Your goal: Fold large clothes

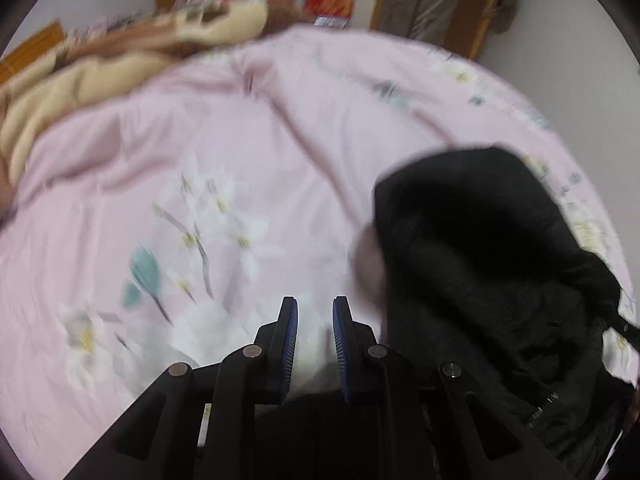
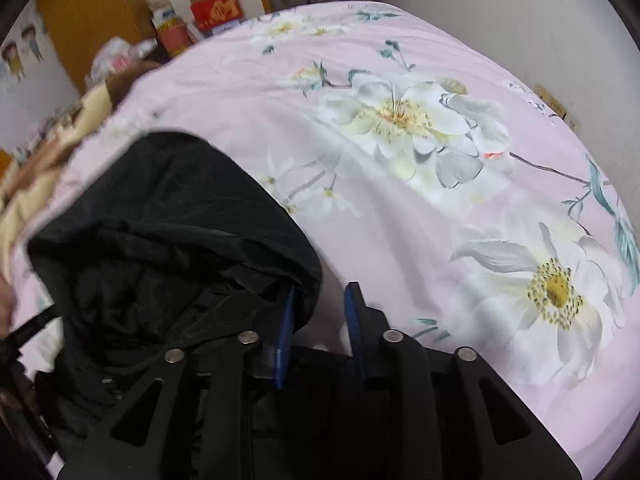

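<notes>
A black hooded jacket (image 1: 488, 264) lies bunched on a pink flowered bedspread (image 1: 248, 128), to the right of my left gripper (image 1: 315, 304). The left gripper is open and empty, hovering over the bedspread, apart from the jacket. In the right wrist view the jacket (image 2: 160, 240) fills the lower left, its hood uppermost. My right gripper (image 2: 322, 292) is open at the jacket's right edge; the black cloth drapes over its left finger (image 2: 286, 320), and nothing sits between the pads.
A beige and brown blanket (image 1: 100, 80) is heaped at the bed's far left. Boxes and bags (image 2: 216, 10) stand on the floor past the bed by a wooden door frame (image 1: 476, 8). A white wall (image 2: 520, 20) runs along the bed's right side.
</notes>
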Demonstrator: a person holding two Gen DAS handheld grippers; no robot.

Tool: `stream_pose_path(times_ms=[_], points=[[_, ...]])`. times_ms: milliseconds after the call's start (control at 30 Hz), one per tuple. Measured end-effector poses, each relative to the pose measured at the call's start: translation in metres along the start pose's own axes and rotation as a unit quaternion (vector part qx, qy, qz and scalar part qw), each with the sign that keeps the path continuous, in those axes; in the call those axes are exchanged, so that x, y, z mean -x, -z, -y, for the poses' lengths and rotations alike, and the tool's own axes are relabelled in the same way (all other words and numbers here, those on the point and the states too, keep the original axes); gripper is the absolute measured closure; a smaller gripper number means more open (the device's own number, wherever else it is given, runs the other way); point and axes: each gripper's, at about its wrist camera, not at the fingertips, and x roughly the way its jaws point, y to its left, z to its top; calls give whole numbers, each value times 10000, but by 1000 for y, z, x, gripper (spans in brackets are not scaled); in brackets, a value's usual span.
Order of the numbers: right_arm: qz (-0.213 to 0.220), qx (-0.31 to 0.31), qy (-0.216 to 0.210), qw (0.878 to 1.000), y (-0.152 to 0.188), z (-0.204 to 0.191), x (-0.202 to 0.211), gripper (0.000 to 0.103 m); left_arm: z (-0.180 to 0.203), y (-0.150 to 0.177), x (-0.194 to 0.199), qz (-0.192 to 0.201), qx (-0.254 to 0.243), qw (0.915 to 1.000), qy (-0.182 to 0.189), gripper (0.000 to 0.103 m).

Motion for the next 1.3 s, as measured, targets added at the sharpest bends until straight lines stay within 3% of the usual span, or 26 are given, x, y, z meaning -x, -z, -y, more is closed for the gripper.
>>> stream_pose_path(times_ms=[67, 133, 200, 300, 433, 500, 633, 733, 800, 900, 933, 967, 1000, 1033, 1100, 1133, 1300], points=[[251, 60, -103, 9996, -3, 2, 20, 53, -8, -7, 22, 269, -114, 9995, 77, 67], [591, 44, -117, 9982, -10, 0, 40, 53, -12, -22, 39, 579, -157, 9982, 46, 44], [965, 28, -140, 9952, -23, -8, 53, 53, -12, -40, 48, 794, -140, 9967, 28, 44], [1064, 254, -255, 9937, -50, -35, 46, 53, 4, -68, 45, 767, -247, 9967, 91, 42], [652, 539, -660, 9942, -76, -64, 9, 52, 50, -89, 5, -84, -909, 9956, 207, 42], [196, 620, -856, 9942, -84, -74, -21, 42, 62, -90, -12, -396, -992, 9937, 341, 42], [-404, 503, -785, 9948, -81, -73, -66, 40, 75, -87, -52, -984, -1042, 9893, 262, 42], [-627, 325, -840, 9940, -76, -66, -87, 40, 71, -80, -67, -1042, -951, 9900, 22, 42], [-923, 287, -916, 9911, -72, -66, -99, 40, 66, -76, -77, -1153, -725, 9906, 141, 42], [-948, 171, -1009, 9902, -70, -65, -102, 40, 64, -70, -85, -1230, -652, 9902, 143, 43], [-996, 95, -1081, 9891, -69, -64, -102, 41, 62, -67, -85, -1238, -557, 9906, 175, 43], [-991, 36, -1122, 9887, -68, -63, -99, 52, 61, -67, -83, -1230, -488, 9910, 189, 46], [-953, 16, -1146, 9888, -68, -62, -96, 74, 60, -66, -82, -1239, -435, 9912, 194, 58], [-908, 16, -1159, 9891, -69, -61, -93, 84, 60, -64, -82, -1267, -463, 9906, 217, 76], [-767, 157, -1243, 9892, -67, -63, -82, 96, 63, -63, -76, -1190, -536, 9913, 167, 87], [-646, 244, -1241, 9899, -65, -66, -75, 96, 64, -62, -70, -1095, -536, 9924, 195, 92], [-1, 682, -1252, 9898, -51, -80, -35, 99, 69, -56, -26, -418, -626, 9971, 60, 94]])
